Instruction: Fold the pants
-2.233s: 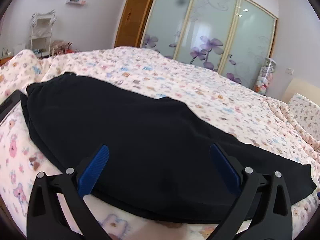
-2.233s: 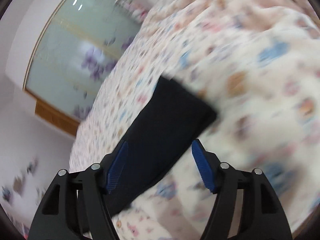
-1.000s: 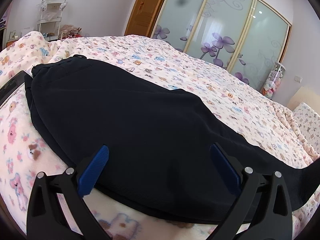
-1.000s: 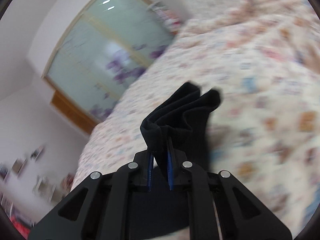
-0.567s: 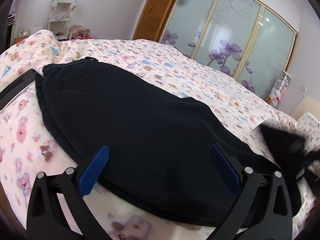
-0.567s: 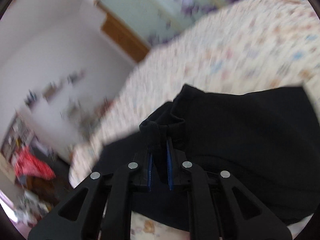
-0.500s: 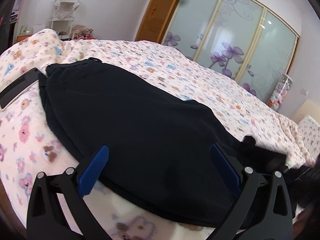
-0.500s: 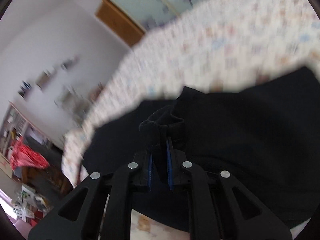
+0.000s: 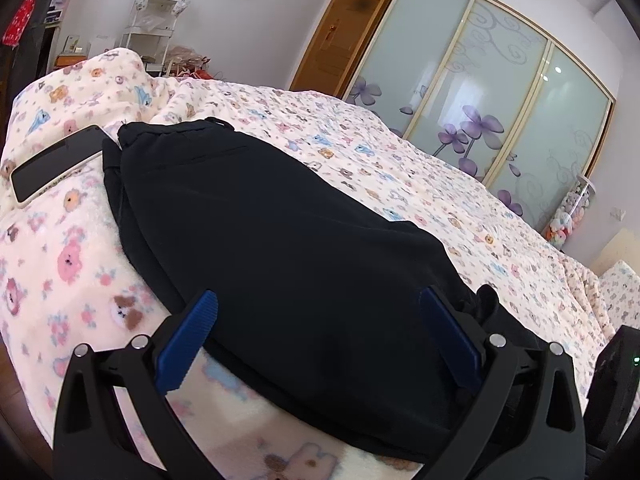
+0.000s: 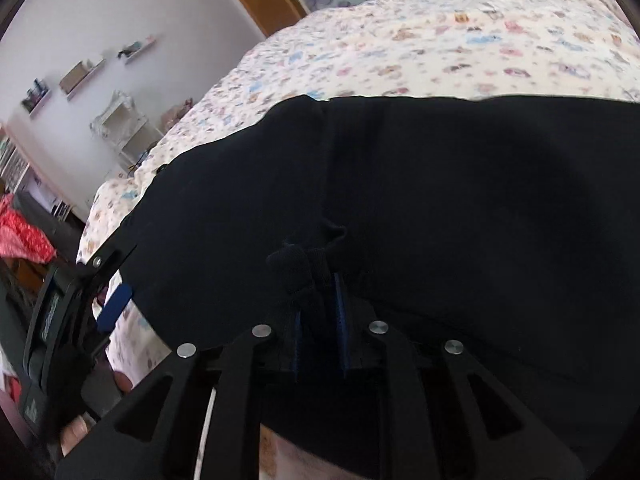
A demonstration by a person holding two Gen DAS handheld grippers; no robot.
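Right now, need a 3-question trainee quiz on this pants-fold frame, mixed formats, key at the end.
1. True or false: the left gripper is shut on the black pants.
2. Multiple choice: what lies on the blanket beside the waistband end of the pants?
A. a book
B. a phone
C. a remote
3. Fill in: the right gripper is shut on a bunched piece of the ____.

Key:
1. False. Its jaws stand wide apart, over the pants, pinching nothing.
2. B. The phone lies dark screen up, close to the waistband.
3. Pants. Black fabric is pinched between its blue pads.
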